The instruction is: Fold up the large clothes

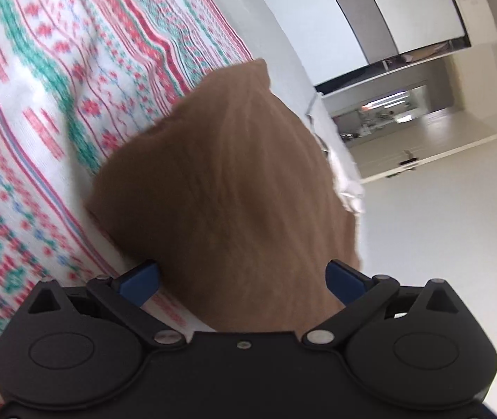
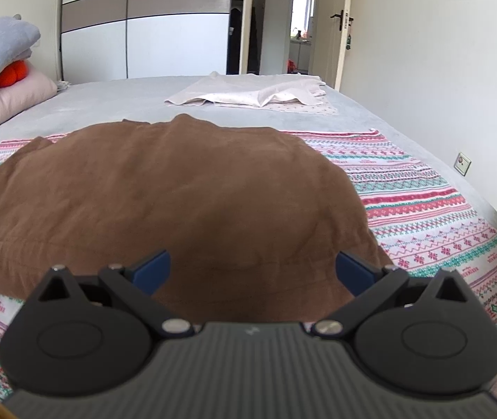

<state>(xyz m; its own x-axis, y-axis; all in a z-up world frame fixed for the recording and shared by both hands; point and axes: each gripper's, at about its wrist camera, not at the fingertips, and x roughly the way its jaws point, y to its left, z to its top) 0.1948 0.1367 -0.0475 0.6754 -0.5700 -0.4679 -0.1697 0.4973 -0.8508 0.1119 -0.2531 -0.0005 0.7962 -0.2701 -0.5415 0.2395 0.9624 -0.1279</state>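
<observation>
Grey bed (image 2: 115,104) bears patterned blanket (image 2: 423,202), white cloth (image 2: 255,96).

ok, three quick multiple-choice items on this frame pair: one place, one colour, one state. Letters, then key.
1. Where does the brown fabric garment lie?
A. on the patterned red, green and white blanket
B. on the floor
C. in the wardrobe

2. What colour are the pads on the right gripper?
A. yellow
B. blue
C. white

3. How do the jaws of the right gripper stand?
A. shut on the garment
B. shut on the blanket
C. spread wide, clamping nothing

Key:
1 A, since the blanket shows around the garment's edges on the bed.
2 B, both finger pads are blue.
3 C, the pads stand far apart with the cloth lying flat between and beyond them.
</observation>
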